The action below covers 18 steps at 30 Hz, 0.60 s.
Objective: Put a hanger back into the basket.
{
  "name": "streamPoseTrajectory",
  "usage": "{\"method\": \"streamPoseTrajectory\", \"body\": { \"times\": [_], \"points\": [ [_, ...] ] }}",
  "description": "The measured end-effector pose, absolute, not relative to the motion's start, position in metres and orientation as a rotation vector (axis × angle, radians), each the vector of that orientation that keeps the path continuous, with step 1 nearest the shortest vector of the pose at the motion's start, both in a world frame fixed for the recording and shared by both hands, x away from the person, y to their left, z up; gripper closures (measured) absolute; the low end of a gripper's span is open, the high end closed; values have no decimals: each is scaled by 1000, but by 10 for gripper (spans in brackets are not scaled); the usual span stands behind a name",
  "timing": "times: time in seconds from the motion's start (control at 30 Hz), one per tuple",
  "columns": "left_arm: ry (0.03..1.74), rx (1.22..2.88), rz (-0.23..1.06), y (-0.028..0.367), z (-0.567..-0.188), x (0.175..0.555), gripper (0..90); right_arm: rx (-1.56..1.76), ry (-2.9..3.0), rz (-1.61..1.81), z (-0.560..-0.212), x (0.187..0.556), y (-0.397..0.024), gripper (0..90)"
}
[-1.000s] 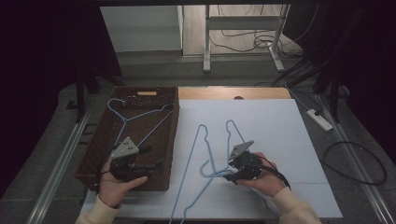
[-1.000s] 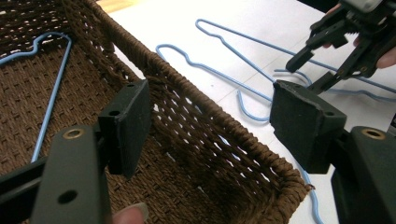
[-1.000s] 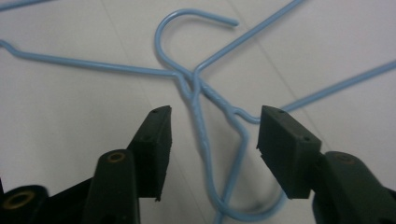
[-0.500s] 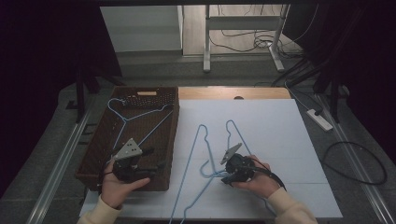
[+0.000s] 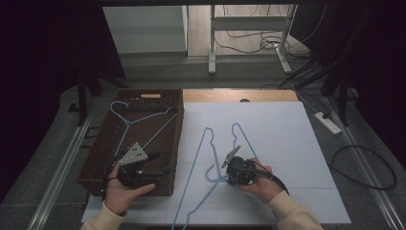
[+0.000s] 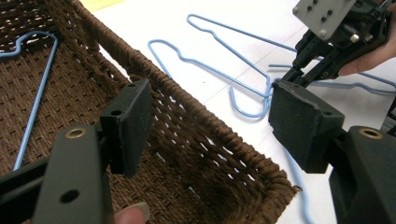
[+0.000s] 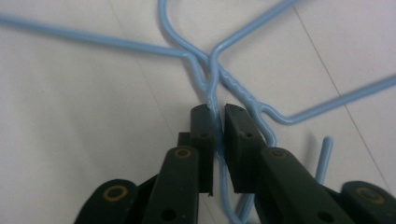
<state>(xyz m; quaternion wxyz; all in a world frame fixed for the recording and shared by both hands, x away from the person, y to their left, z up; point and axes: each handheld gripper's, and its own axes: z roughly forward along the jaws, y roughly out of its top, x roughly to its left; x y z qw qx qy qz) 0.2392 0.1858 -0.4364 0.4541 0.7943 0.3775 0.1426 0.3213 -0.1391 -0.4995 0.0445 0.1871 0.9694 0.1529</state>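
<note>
Two light-blue wire hangers (image 5: 198,153) (image 5: 243,136) lie on the white table top, their necks crossing near my right gripper (image 5: 222,176). In the right gripper view that gripper (image 7: 217,114) is shut on a hanger's wire neck (image 7: 212,88), just below the twisted part. A third blue hanger (image 5: 139,120) lies inside the brown wicker basket (image 5: 98,158). My left gripper (image 5: 160,164) is held over the basket's near right corner. In the left gripper view it (image 6: 210,112) stands wide open, with the basket rim (image 6: 196,109) between the jaws and nothing held.
The white sheet (image 5: 287,143) covers most of the table, with a wooden strip (image 5: 268,96) at the far edge. Beyond the table are desk legs (image 5: 211,43) and cables (image 5: 364,167) on the floor. A power strip (image 5: 328,122) lies to the right.
The right hand has moved its gripper left and slightly nearer, onto the hangers' crossed necks. The left gripper has shifted a little toward the basket's near corner.
</note>
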Motion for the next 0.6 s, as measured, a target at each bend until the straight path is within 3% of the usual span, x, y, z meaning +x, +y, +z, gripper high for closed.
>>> {"method": "streamPoseTrajectory", "body": {
  "times": [0.6],
  "points": [
    [919, 1971, 348, 180, -437, 238, 312, 500, 2985, 265, -497, 321, -119, 864]
  ]
}}
